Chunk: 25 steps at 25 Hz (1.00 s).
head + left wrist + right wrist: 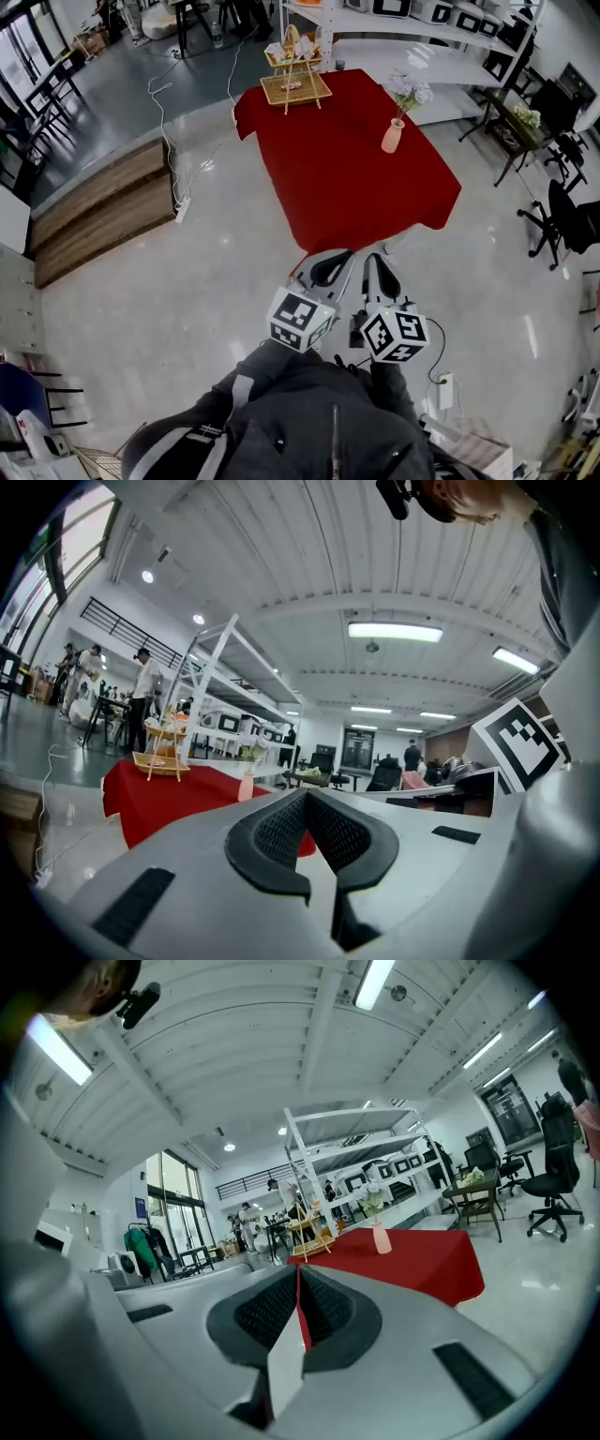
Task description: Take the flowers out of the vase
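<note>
A pink vase (393,136) with pale flowers (409,91) stands upright near the right edge of a red-clothed table (347,178), well ahead of me. Both grippers are held side by side close to my body, short of the table's near edge and apart from it. My left gripper (328,261) and right gripper (377,262) are both shut with nothing between the pads. The left gripper view shows its jaws (307,796) pressed together, the vase (246,787) small and far beyond. In the right gripper view the jaws (298,1271) meet, with the vase (381,1238) and flowers (373,1204) far off.
A tiered bamboo basket stand (295,80) sits at the table's far end. White shelving (412,37) runs behind it. Office chairs (567,220) and a desk (516,127) stand to the right, a wooden platform (103,211) to the left. Cables (169,131) trail across the floor.
</note>
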Each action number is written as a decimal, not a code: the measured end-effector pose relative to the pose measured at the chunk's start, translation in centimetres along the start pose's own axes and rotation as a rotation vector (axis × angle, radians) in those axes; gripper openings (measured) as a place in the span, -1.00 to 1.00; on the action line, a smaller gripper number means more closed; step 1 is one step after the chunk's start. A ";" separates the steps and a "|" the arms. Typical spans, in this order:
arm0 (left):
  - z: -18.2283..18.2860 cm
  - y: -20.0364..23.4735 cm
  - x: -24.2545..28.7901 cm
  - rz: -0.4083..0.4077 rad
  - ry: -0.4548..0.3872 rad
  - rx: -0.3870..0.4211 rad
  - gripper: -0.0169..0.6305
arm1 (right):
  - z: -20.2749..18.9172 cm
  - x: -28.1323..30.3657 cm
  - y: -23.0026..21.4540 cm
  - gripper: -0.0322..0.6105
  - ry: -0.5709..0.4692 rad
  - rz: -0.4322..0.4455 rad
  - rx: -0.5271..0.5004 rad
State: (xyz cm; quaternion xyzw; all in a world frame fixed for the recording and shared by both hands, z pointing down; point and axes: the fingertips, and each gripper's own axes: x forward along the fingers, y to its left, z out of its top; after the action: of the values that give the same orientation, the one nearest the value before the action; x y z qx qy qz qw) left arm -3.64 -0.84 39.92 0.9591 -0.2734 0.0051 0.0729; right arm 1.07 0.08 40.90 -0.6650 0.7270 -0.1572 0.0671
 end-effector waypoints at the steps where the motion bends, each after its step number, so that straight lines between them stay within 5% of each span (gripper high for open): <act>1: 0.0 0.4 0.0 -0.001 0.003 -0.004 -0.92 | 0.0 0.4 0.2 -0.86 -0.005 0.005 0.002; 10: -1.3 2.2 -0.9 0.016 0.018 -0.073 -0.92 | -1.8 1.5 1.2 -0.86 0.040 0.010 0.026; 25: -1.9 2.9 0.0 0.024 0.038 -0.076 -0.92 | -1.7 1.7 -0.6 -0.86 0.039 -0.027 0.017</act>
State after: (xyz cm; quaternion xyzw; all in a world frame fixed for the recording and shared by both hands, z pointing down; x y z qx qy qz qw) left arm -5.09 -2.98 42.19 0.9520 -0.2836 0.0140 0.1145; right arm 0.94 -1.40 42.87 -0.6709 0.7179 -0.1771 0.0564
